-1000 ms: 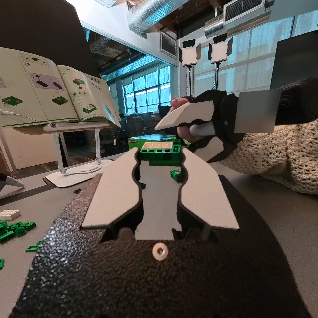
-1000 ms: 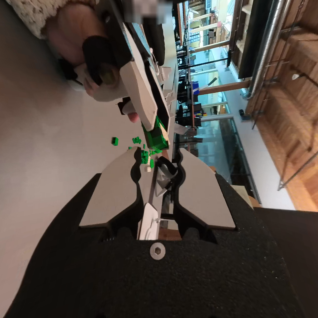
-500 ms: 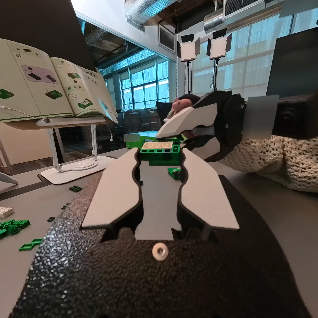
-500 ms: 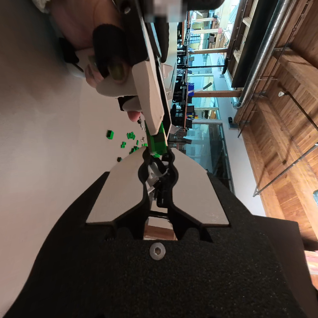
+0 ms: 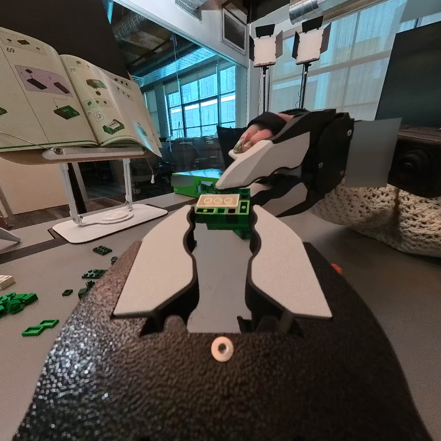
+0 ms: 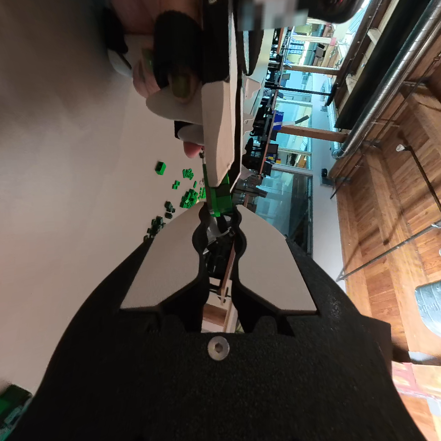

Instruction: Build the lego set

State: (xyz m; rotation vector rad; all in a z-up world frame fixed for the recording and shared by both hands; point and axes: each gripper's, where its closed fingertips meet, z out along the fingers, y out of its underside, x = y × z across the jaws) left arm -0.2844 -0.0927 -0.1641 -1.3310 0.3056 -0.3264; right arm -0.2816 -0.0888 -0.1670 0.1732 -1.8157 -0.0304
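A small green lego assembly with a tan plate on top (image 5: 217,200) is held above the grey table (image 5: 219,281). My left gripper (image 5: 222,213) is shut on its sides. My right gripper (image 5: 238,192) comes in from the right, turned on its side, with one finger over the assembly's far end and one under it. In the right wrist view, my right gripper (image 6: 219,209) has its jaws narrowed on the end of the green assembly (image 6: 220,198). The left gripper's finger (image 6: 218,143) reaches in from the top. A gloved hand holds each gripper.
An open instruction book (image 5: 59,95) sits on a white stand (image 5: 107,222) at the left back. Loose green pieces (image 5: 16,303) lie at the left and show in the right wrist view (image 6: 188,198). A green box (image 5: 198,181) stands behind. A knit sleeve (image 5: 381,214) rests at the right. Both grippers' tips are close together, under 4 cm apart.
My right gripper's jaws went from wide open to narrowed around the assembly's end as it moved in closer. My left gripper kept its hold on the assembly.
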